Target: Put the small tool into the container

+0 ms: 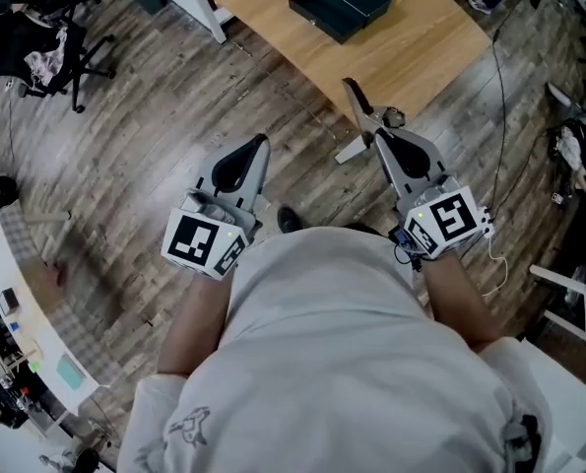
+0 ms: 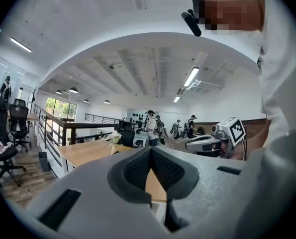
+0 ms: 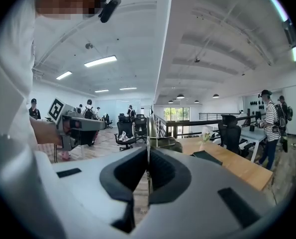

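Plank flooring (image 1: 155,136) lies open between both grippers and the diagonal near edge of the wooden table (image 1: 421,37), where the dark container (image 1: 339,3) sits well ahead; the right gripper (image 1: 374,134) pinches the thin small tool (image 1: 354,101), the left gripper (image 1: 262,141) is pressed together empty, and each carries a black-and-white square-marker cube.

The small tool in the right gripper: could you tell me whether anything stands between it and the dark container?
Nothing visible does. The right gripper holds the small tool near the edge of the wooden table, and only bare tabletop lies between it and the dark container.
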